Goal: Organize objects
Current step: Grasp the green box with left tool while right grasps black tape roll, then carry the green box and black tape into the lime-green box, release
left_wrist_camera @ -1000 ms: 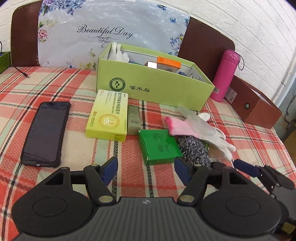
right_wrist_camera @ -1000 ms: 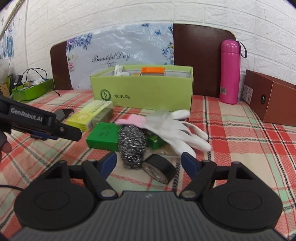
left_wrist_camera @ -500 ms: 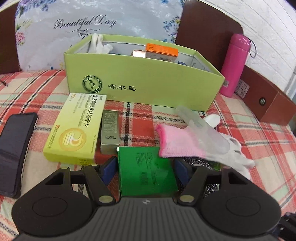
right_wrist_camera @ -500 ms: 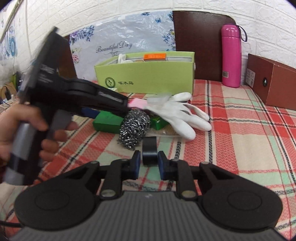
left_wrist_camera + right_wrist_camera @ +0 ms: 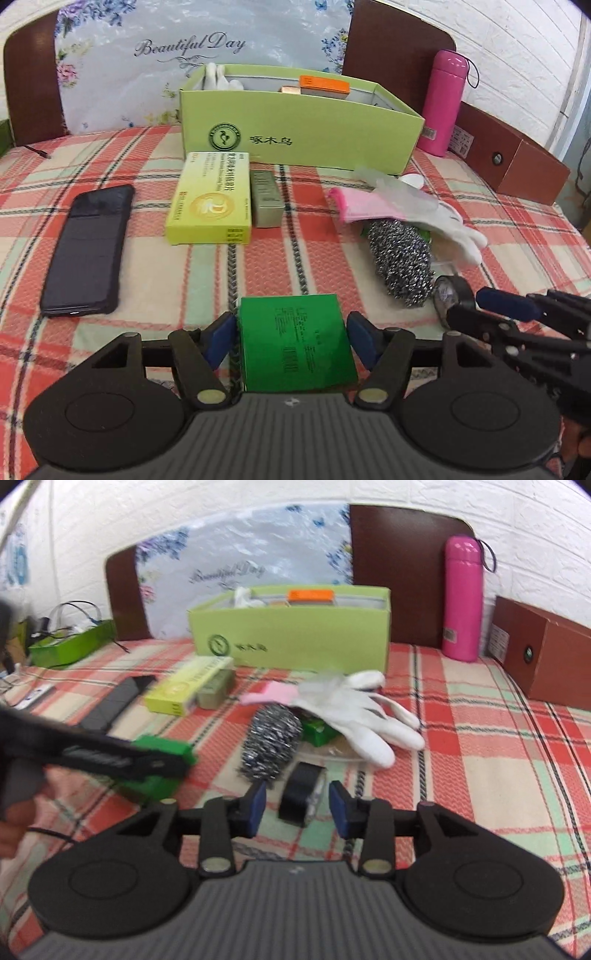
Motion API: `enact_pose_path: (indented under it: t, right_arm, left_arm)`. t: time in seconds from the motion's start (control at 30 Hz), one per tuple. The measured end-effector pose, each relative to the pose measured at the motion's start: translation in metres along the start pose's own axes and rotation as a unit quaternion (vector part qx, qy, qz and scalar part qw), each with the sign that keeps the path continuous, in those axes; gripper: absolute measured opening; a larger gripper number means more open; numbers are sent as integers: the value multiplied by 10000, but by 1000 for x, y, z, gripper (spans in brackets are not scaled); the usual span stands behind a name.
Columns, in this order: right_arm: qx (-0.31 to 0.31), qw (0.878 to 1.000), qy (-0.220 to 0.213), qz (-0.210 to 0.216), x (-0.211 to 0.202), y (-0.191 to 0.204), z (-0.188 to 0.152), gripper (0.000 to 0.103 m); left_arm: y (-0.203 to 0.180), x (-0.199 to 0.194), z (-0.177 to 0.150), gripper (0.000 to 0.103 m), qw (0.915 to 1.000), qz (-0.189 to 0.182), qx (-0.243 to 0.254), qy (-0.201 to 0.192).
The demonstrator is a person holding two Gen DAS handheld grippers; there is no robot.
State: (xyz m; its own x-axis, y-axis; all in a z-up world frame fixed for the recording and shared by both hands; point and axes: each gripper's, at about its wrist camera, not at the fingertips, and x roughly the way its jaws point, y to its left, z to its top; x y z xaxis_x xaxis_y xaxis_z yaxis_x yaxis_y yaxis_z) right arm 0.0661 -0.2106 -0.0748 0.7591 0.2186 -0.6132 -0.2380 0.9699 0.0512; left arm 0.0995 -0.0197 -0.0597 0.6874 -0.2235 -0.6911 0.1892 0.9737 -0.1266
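The green box, earlier flat on the worktop, is now gripped by the left tool; the tape roll has been released by the opened right tool.

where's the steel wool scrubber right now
In the left wrist view the steel wool scrubber lies right of centre on the plaid cloth, just in front of the white glove.
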Motion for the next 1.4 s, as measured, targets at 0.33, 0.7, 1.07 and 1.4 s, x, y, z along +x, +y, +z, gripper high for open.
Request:
enact_pose_path:
  t: [0.33, 0.7, 1.07, 1.4]
  right_arm:
    - [102, 9996, 251, -15, 18, 0, -2, 21]
    - [21, 9996, 267, 46, 9, 5, 0, 18]
    - [-302, 9965, -645, 442, -30, 9, 65, 18]
    - [-380, 9913, -1256, 7, 19, -13, 148, 18]
  left_arm:
    - [-5, 4, 3, 65, 9998, -180, -51, 76]
    - [-4, 0, 4, 64, 9994, -318, -60, 95]
    - [4, -34, 71, 64, 9938, -893, -256, -609]
    - [22, -4, 183, 64, 9884, -723, -540, -1218]
